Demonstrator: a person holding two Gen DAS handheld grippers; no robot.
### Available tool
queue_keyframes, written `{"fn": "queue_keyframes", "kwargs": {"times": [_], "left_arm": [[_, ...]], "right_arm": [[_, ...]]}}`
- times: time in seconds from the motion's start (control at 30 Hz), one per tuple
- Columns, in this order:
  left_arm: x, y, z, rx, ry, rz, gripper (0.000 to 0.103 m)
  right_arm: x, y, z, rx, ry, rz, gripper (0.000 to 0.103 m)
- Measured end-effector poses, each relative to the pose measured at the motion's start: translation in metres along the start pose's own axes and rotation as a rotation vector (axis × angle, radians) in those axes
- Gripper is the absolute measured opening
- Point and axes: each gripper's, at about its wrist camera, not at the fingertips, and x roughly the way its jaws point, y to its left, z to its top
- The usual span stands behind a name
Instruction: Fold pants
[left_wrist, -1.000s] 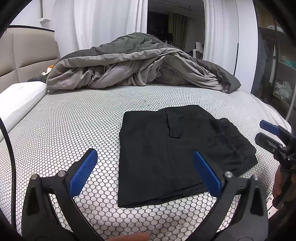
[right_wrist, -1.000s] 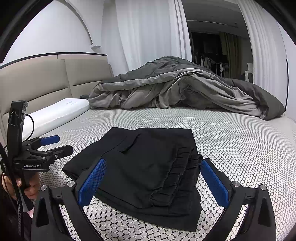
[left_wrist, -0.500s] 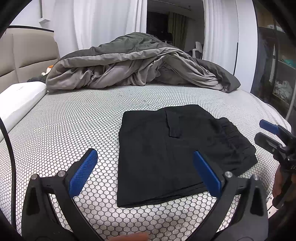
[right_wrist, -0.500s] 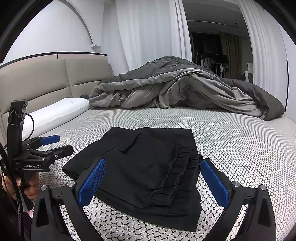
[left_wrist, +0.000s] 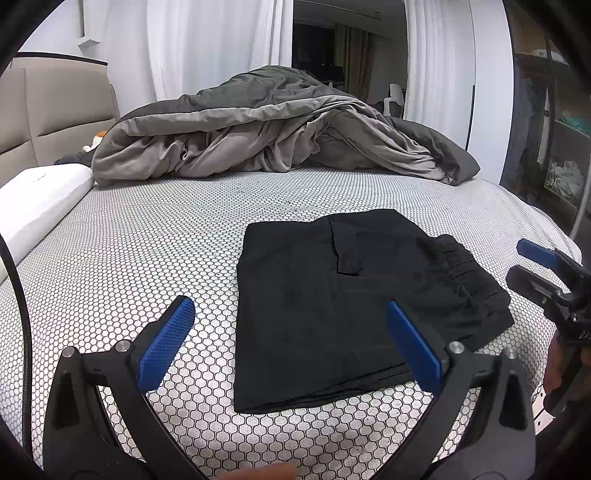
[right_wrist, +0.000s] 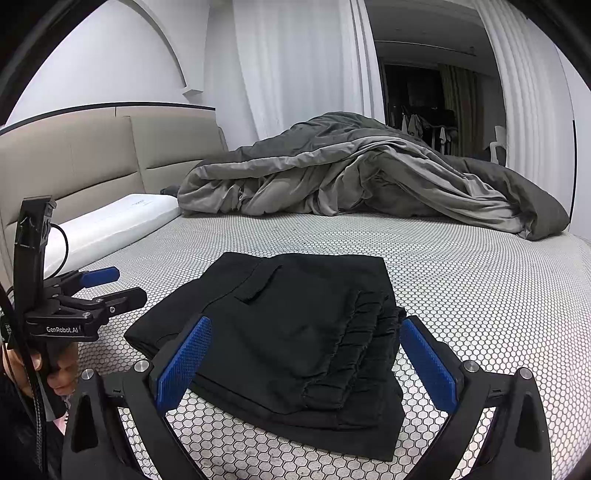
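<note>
Folded pants (left_wrist: 332, 295) on bed (left_wrist: 147, 251), duvet (left_wrist: 266, 136) behind, pillow (left_wrist: 37, 199) perhaps far left

A bed (left_wrist: 147, 236) covered in a white sheet with a black honeycomb print. A rumpled grey duvet (left_wrist: 266, 136) lies heaped across its far side. A white pillow (right_wrist: 110, 221) rests against a beige padded headboard (right_wrist: 85, 155). White curtains (right_wrist: 295, 62) hang behind.

bed (left_wrist: 147, 236): honeycomb cover | on it: folded black pants (left_wrist: 351, 295); grey duvet (left_wrist: 277, 136); white pillow (left_wrist: 37, 199)
</note>
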Motion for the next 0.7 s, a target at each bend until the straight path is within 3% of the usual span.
{"fn": "queue_keyframes", "kwargs": {"times": [0.7], "left_arm": [[0.0002,0.0061,0.0014,-0.003,-0.002,-0.006,0.102]], "right_arm": [[-0.0002,-0.002,-0.002,-0.005,0.001,0.004,0.103]]}}
